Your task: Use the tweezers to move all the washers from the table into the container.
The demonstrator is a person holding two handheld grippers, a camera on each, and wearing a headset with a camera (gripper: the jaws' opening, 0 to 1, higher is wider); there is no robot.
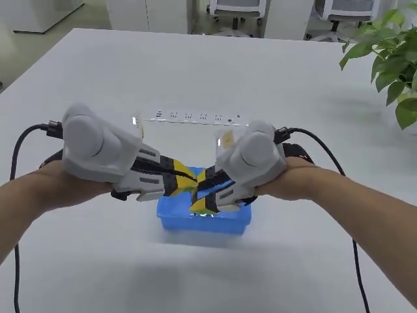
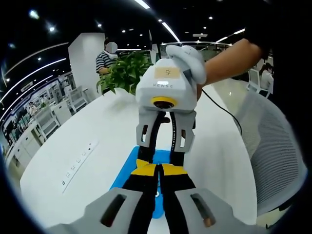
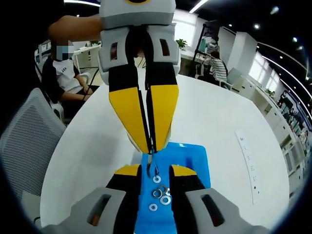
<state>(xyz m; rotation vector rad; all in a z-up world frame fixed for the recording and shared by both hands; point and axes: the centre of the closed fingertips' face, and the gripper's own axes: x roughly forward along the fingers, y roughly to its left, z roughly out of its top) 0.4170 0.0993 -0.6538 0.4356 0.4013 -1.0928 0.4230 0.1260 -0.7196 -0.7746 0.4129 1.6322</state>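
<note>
A blue container [image 1: 202, 222] sits on the white table [image 1: 195, 72] under both grippers, which meet nose to nose above it. In the right gripper view several metal washers [image 3: 161, 194] lie inside the container [image 3: 195, 161]. The left gripper [image 3: 148, 141] comes in from the top, its yellow jaws shut on thin metal tweezers [image 3: 152, 165] whose tips hang over the washers. My right gripper [image 3: 156, 171] stands open, one jaw on each side of the tweezer tips without touching them. In the head view the left gripper [image 1: 189, 179] and right gripper [image 1: 203, 192] hide most of the container's inside.
A white power strip [image 1: 195, 118] lies on the table behind the container. A green plant [image 1: 391, 59] stands at the far right edge. Office chairs stand beyond the table's far side. A person sits in the background of the right gripper view.
</note>
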